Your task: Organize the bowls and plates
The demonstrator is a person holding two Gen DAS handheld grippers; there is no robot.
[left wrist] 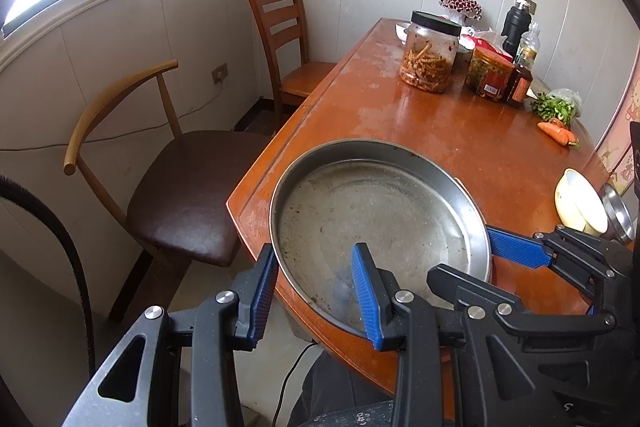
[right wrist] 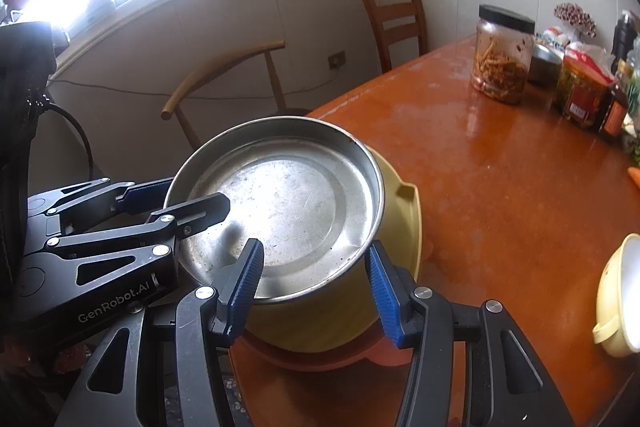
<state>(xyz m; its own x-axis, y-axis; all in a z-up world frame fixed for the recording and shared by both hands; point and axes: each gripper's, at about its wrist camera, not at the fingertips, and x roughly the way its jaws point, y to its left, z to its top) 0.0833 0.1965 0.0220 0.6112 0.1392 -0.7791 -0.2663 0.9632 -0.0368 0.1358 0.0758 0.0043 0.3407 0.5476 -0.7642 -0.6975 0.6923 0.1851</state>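
Steel plate resting on the yellow bowl, both tools at its rim

The steel plate (right wrist: 280,211) sits atop the yellow bowl (right wrist: 384,239) near the tabletop (right wrist: 500,187) corner; left tool (left wrist: 316,291) and right tool (right wrist: 316,287) straddle its near rim, spread and unclenched.

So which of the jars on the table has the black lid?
The clear plastic jar of brownish pickled strips, standing nearest the wooden chair; the red-labelled jar beside it shows no black lid.

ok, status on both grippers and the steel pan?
Left gripper jaws open, straddling steel pan rim. Right gripper jaws open, around yellow bowl under pan. Pan sits on bowl. Second yellow bowl nearby, clear.
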